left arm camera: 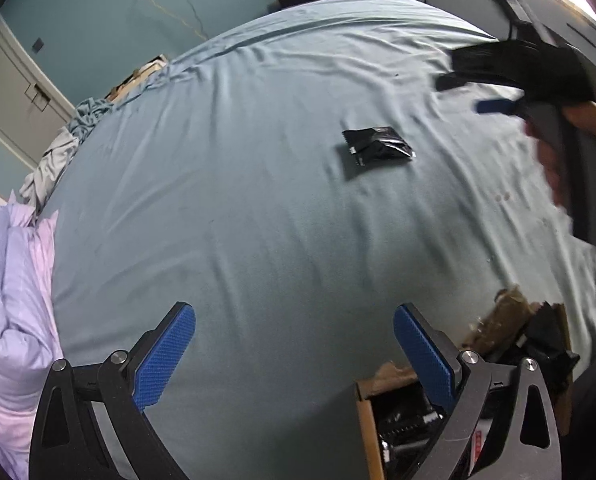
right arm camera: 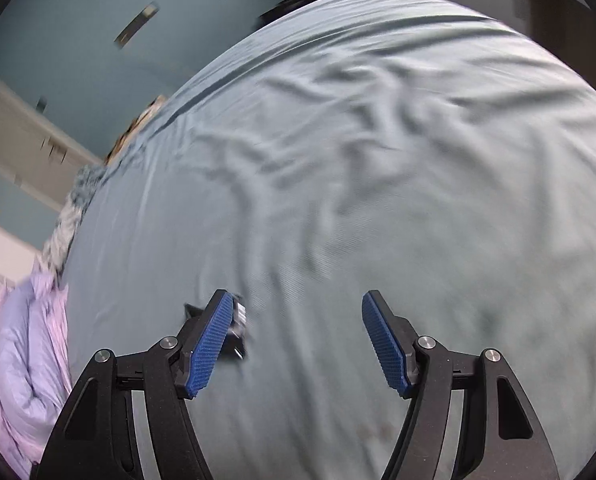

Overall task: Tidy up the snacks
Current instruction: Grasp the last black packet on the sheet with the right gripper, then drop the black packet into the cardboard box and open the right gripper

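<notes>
Black foil, crinkled and glossy: the one loose snack packet (left arm camera: pixel 378 147) lies flat on the blue-grey sheet of the bed (left arm camera: pixel 238 208), at about one o'clock from the middle of the left wrist view. It looks light, thin and soft-sided, likely to slide on the cloth and to buckle if squeezed across its belly. The crimped end seams look like the stiffest place to take hold; a pinch across the short width, pressing slightly into the mattress, should also serve. The contents may crush, so a gentle close seems wise.

In the right wrist view the same packet (right arm camera: pixel 237 330) peeks out at seven o'clock, mostly hidden behind the left finger and blurred. The right gripper (right arm camera: pixel 298 346) has its jaws moderately parted with nothing between them; the packet sits outside that gap, off to nine o'clock of it. The left gripper (left arm camera: pixel 294 354) hovers with jaws wide and empty over bare sheet.

A torn cardboard box (left arm camera: pixel 364 420) holding dark packets stands at five o'clock in the left view, partly behind the left gripper's finger, probably where the snacks belong. A person's hand (left arm camera: pixel 554 160) on the right tool's handle fills three o'clock. A lilac duvet (left arm camera: pixel 10 300) is bunched at eight o'clock, well apart. Nothing lies between packet and box; only sheet wrinkles could catch a finger.
</notes>
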The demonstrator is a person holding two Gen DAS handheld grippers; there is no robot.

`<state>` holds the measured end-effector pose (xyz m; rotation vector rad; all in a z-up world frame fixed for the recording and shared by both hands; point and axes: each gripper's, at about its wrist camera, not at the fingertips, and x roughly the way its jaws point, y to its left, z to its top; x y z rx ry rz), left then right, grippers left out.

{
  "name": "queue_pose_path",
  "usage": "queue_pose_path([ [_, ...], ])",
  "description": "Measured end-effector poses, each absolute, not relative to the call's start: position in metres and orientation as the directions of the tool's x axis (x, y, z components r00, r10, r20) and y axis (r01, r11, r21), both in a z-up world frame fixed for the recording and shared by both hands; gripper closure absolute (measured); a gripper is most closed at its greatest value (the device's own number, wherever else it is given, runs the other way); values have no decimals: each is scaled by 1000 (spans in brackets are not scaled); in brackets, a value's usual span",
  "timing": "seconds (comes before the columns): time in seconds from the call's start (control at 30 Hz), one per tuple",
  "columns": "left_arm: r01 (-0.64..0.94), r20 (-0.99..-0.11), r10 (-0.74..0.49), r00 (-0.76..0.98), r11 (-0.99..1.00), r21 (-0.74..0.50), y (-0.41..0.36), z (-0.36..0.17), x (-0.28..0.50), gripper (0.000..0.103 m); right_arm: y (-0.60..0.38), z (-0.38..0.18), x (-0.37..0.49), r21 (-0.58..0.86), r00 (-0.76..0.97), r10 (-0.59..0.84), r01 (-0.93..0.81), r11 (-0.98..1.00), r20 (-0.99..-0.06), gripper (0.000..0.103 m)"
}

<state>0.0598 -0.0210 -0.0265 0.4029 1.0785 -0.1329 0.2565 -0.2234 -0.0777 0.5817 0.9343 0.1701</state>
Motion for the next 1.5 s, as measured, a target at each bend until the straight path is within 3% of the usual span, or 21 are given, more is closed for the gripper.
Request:
queue_pose_path([
  [0.23,297,-908,56,416,935,194,-14,-39,73,2,-131,-101,310,419,396,443,-151,895,-804,37],
  [0.4,288,-930,-54,363,956,56,-6,-35,76,2,-92,-105,291,155,482,262,-250,956,-836,37],
  [0.43,284,-928,-60,367,957,51,-5,-33,76,2,-90,-105,288,155,483,263,-251,955,-835,41],
  [0.47,278,-924,-60,377,959,51,-3,-31,74,2,-90,-104,283,152,494,262,-251,956,-829,53],
  [0.5,273,-922,-57,384,960,55,-2,-29,74,2,-92,-102,279,162,503,272,-252,954,-820,57],
  [0.57,259,-918,-45,394,964,64,1,-28,70,2,-99,-102,272,216,494,317,-252,943,-809,79],
  [0.67,233,-918,-41,395,971,57,5,-26,68,2,-124,-97,255,251,503,315,-192,949,-805,82],
  [0.83,218,-921,-13,389,973,78,10,-27,62,2,-175,-69,211,347,533,342,-95,933,-774,83],
  [1.03,195,-874,-16,485,977,91,13,-4,53,0,-224,-46,109,541,592,451,-31,841,-667,83],
  [1.13,199,-854,-2,520,973,118,12,3,42,0,-226,-34,65,578,606,498,-76,812,-620,83],
  [1.27,235,-822,63,566,943,235,6,2,28,0,-209,-15,22,616,565,635,-261,743,-527,83],
  [1.43,272,-801,63,595,922,275,2,5,17,0,-181,-19,3,566,447,662,-347,748,-601,82],
  [1.5,278,-805,57,591,922,270,3,5,16,0,-179,-18,7,544,431,637,-332,771,-639,76],
])
